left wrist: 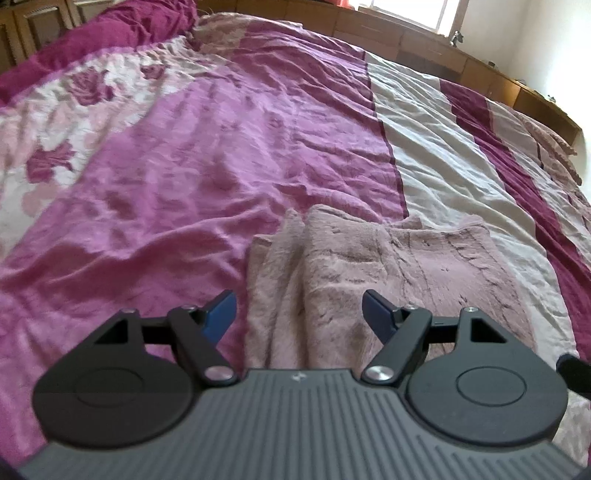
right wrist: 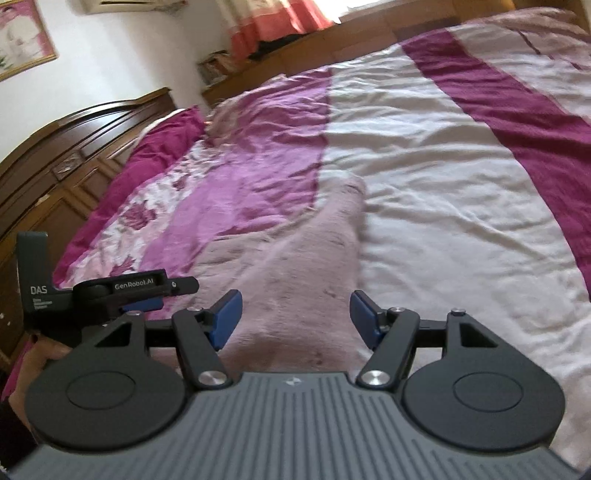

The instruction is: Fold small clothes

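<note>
Across the lower middle of the left wrist view lies the pink fuzzy cloth (left wrist: 388,266), a small plush garment spread in soft ridges on the bedspread (left wrist: 184,166), straddling the seam where the bright purple panel meets the pale cream one. At the bottom of that frame the left gripper (left wrist: 299,314) has its blue-padded fingers (left wrist: 221,310) spread wide with nothing between them; the left pad sits over the purple fabric beside the cloth's left edge, the right pad over the cloth itself, and whether either touches the fabric cannot be told. Seen from the right wrist view, the same cloth (right wrist: 295,266) runs from the bottom centre up toward the middle of the frame, narrowing to a rounded end near the purple and cream seam. The right gripper (right wrist: 295,317) is likewise wide apart and grasps nothing, with the cloth showing in the gap between its fingers. At the left edge of this frame the left gripper (right wrist: 147,295) appears side-on, low over the cloth's left border. A dark wooden headboard (right wrist: 55,166) fills the upper left, and a window (left wrist: 406,14) stands at the top of the left wrist view.
</note>
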Available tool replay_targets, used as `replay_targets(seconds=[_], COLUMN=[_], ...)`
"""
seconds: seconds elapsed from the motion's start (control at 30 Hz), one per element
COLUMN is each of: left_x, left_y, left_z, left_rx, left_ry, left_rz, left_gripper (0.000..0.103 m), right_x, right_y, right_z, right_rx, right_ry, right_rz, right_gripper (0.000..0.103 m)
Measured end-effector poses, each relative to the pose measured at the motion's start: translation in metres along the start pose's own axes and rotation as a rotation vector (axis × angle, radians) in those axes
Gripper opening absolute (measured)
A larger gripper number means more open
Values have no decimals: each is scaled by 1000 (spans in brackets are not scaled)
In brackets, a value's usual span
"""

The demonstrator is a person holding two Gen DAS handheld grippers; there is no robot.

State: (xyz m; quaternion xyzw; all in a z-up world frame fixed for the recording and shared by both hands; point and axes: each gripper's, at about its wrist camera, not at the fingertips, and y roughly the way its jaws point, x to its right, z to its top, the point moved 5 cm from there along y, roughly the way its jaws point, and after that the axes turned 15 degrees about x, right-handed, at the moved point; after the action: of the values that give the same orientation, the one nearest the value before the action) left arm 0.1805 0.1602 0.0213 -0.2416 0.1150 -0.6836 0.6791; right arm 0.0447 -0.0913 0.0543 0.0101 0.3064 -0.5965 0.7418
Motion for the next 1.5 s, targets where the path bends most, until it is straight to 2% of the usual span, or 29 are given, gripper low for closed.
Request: replay_targets(seconds=[0.17, 0.23, 0.27, 0.3, 0.4, 0.57, 0.7, 0.77, 0.83, 1.1, 1.2, 1.27, 1.3, 1.37, 1.5], left_x=[0, 0, 1, 2, 6, -3, -20, -25, -25, -25, -19, -14, -12, -8, -14], left_y=[19, 21, 21, 20, 16, -3, -1, 3, 3, -2, 8, 18, 22, 26, 23], left_z=[-6, -8, -10, -11, -11, 1, -6, -11, -12, 3, 9, 9, 8, 6, 5], left_rx=[-9, -6, -9, -4, 21, 64, 38, 27, 34, 76, 62, 40, 37, 39, 43], left_ry=[-43, -69, -83, -90, -62, -75, -68, -81, -85, -104, -129, -125, -111, -48, 12], left_rz=[-29, -63, -79, -92, -103, -87, -34, -36, -28, -23, -61, -56, -47, -2, 69], left_gripper=[69, 48, 43, 32, 26, 24, 24, 25, 31, 40, 45, 45, 43, 13, 13], right_x=[12, 14, 15, 15, 14, 4, -17, -24, -27, -16, -19, -20, -21, -22, -35], right_y=[8, 13, 15, 17, 22, 27, 27, 27, 27, 27, 27, 27, 26, 25, 18], right_z=[-11, -16, -18, -19, -23, -25, -29, -33, -35, -38, -41, -42, -43, -43, -41], right_rx=[-26, -39, -40, -41, -45, -61, -52, -53, -55, -66, -69, -69, -69, -74, -81], right_ry=[26, 34, 40, 45, 56, 75, 5, -29, -60, -17, -28, -32, -34, -30, -1], right_rz=[-24, -29, -26, -23, -24, 23, 67, 66, 60, 42, 35, 36, 38, 46, 109], right_gripper=[72, 72, 72, 72, 78, 78, 79, 81, 81, 81, 81, 81, 81, 82, 82])
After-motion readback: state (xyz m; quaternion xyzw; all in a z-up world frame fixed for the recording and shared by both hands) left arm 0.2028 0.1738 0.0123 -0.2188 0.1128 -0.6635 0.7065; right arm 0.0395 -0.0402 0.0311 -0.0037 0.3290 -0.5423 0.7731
